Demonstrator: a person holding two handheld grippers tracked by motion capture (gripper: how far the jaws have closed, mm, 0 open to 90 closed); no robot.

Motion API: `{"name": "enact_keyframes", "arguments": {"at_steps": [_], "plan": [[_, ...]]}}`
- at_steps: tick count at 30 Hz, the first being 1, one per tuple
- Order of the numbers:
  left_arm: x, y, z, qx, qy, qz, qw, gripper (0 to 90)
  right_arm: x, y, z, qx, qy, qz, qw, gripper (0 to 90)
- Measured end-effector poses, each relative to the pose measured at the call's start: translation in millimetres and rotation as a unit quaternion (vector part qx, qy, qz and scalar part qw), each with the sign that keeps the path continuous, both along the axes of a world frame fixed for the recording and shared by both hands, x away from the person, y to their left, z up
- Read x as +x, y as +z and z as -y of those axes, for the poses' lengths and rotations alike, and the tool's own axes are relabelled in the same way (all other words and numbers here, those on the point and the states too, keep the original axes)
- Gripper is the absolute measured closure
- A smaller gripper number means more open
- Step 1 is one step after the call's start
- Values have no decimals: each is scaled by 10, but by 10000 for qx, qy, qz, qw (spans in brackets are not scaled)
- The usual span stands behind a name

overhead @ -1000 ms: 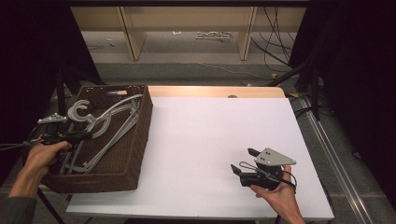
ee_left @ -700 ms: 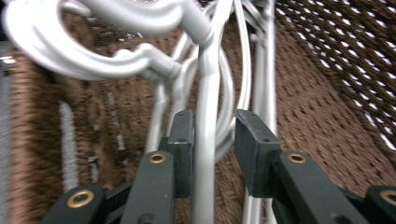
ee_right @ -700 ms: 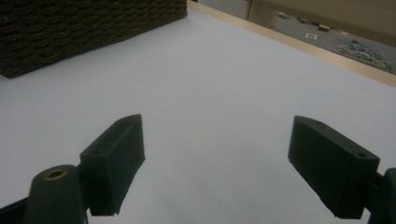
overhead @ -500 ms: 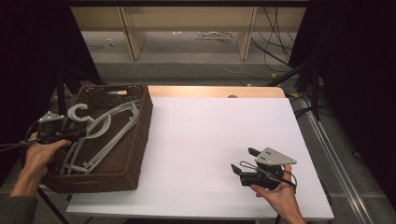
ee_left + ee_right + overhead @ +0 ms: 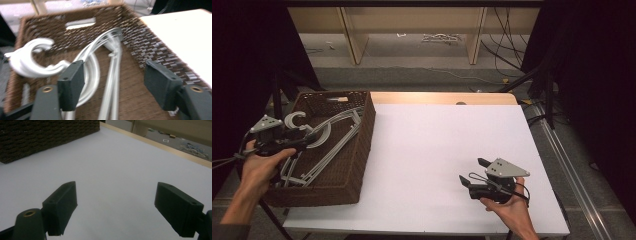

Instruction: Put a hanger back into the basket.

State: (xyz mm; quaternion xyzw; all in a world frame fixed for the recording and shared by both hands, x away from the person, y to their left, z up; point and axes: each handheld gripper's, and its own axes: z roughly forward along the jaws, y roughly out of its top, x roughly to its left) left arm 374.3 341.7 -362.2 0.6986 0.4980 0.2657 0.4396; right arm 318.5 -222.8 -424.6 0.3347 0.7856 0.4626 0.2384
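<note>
White desk [image 5: 432,150] carries a brown wicker basket [image 5: 357,165] at its left edge. Left tool [image 5: 113,82], over the basket, has just been opening; its jaws stand spread above grey hangers [image 5: 329,142] lying inside, nothing between them. Right tool [image 5: 472,172], well right of the basket, spread, empty.

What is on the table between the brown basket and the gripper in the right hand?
Nothing. In the high view, only bare white table lies between the basket and the right gripper.
</note>
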Motion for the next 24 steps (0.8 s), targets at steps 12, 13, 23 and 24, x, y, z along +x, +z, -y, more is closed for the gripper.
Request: {"name": "enact_keyframes", "arguments": {"at_steps": [12,13,23,24], "plan": [[-312,67,606,-507,-537,478,9961,201,-15,2,-22,127,-40,-5,9999,176],[-338,70,648,-530,-586,498,9956,197,-16,6,-19,131,-35,-4,9999,175],[-483,-28,1049,-584,-987,659,9912,183,-19,9,-34,209,4,38,9998,172],[-486,-46,1084,-560,-1073,692,9902,182,-15,7,-39,215,49,64,9997,172]]}}
